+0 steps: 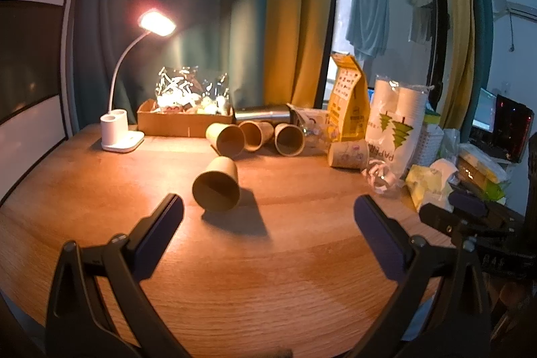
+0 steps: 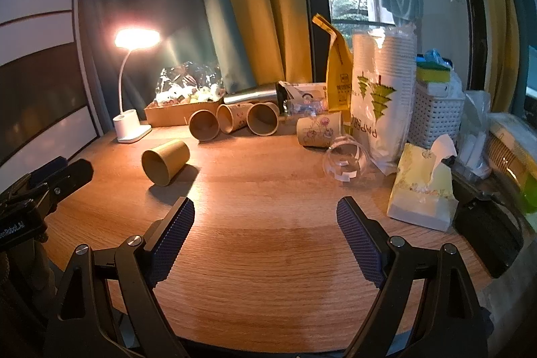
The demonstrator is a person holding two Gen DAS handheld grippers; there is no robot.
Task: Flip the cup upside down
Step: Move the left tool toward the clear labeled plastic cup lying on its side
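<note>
Both grippers, left [image 1: 268,217] and right [image 2: 265,217], spread wide, empty; brown paper cup [image 1: 216,188] on side; cup-sleeve bag [image 2: 379,109] lettering mirrored, "PAPER".

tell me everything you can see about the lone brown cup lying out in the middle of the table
The brown cup looks like plain kraft paper, tapered, unprinted. It lies on its side on the wooden table, open mouth toward the cameras, empty inside, casting a shadow. It sits apart from the row of cups behind; neither gripper touches it.
</note>
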